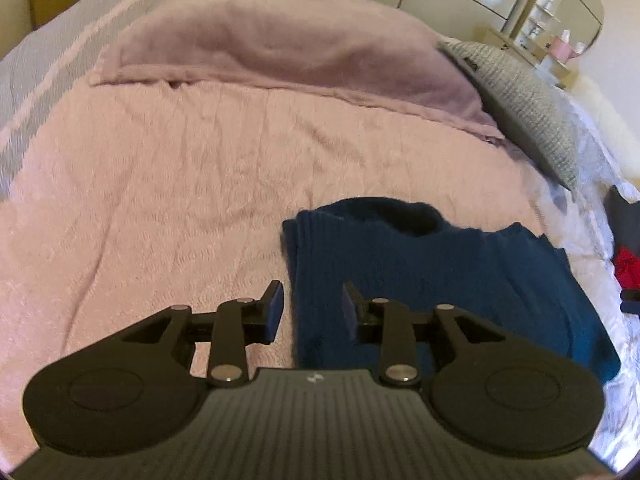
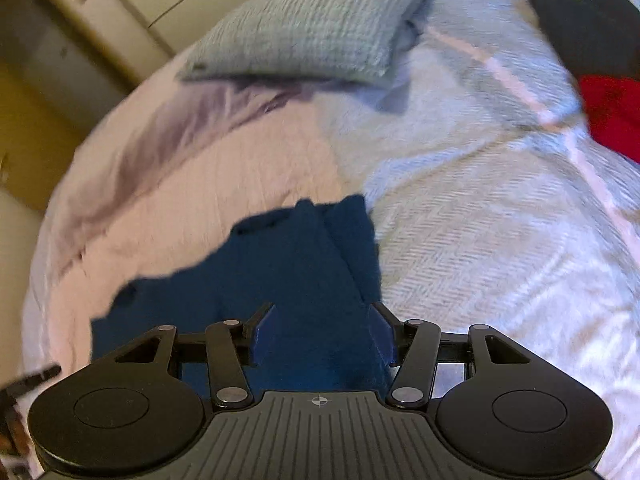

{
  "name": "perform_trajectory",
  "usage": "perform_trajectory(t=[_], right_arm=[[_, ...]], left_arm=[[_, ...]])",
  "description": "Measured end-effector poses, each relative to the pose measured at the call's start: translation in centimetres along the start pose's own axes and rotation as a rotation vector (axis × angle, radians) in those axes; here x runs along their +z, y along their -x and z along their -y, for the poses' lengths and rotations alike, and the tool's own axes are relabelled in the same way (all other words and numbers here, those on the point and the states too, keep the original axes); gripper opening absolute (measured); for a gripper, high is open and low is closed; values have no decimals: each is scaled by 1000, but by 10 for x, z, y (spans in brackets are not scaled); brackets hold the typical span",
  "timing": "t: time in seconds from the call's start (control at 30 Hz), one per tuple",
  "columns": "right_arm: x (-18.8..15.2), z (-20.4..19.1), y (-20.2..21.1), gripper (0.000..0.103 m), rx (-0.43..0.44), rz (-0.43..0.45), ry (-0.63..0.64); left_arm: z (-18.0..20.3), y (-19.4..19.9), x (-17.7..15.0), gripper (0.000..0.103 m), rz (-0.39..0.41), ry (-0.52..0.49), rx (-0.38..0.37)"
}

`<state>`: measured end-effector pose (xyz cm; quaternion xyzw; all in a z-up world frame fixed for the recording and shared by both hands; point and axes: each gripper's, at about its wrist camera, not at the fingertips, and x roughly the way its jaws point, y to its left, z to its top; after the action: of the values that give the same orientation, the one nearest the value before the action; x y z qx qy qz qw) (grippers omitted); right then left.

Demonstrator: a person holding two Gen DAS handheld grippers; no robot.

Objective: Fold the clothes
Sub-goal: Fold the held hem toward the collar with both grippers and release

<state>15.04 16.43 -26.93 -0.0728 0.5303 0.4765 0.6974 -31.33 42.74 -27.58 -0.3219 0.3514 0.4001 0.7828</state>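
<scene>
A dark blue knitted sweater lies partly folded on the pink bedspread. My left gripper is open and empty, above the sweater's left edge. In the right wrist view the same sweater lies below my right gripper, which is open and empty over the sweater's right part. The view is blurred.
A grey knitted pillow and a folded mauve blanket lie at the head of the bed. Red and black clothes lie at the right on the pale bedcover. A dresser with a round mirror stands behind.
</scene>
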Motion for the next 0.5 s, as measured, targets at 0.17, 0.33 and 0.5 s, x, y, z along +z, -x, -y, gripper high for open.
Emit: perform_trajectory(t=[0.17, 0.33, 0.5], right_arm=[[11, 3, -35, 54, 26, -23, 44], [31, 9, -74, 54, 42, -64, 59], [45, 18, -107, 54, 71, -98, 42]], left_arm=[[0, -19, -2, 29, -20, 15, 45], [3, -33, -1, 35, -26, 16, 126], [5, -50, 4, 40, -61, 63, 103]])
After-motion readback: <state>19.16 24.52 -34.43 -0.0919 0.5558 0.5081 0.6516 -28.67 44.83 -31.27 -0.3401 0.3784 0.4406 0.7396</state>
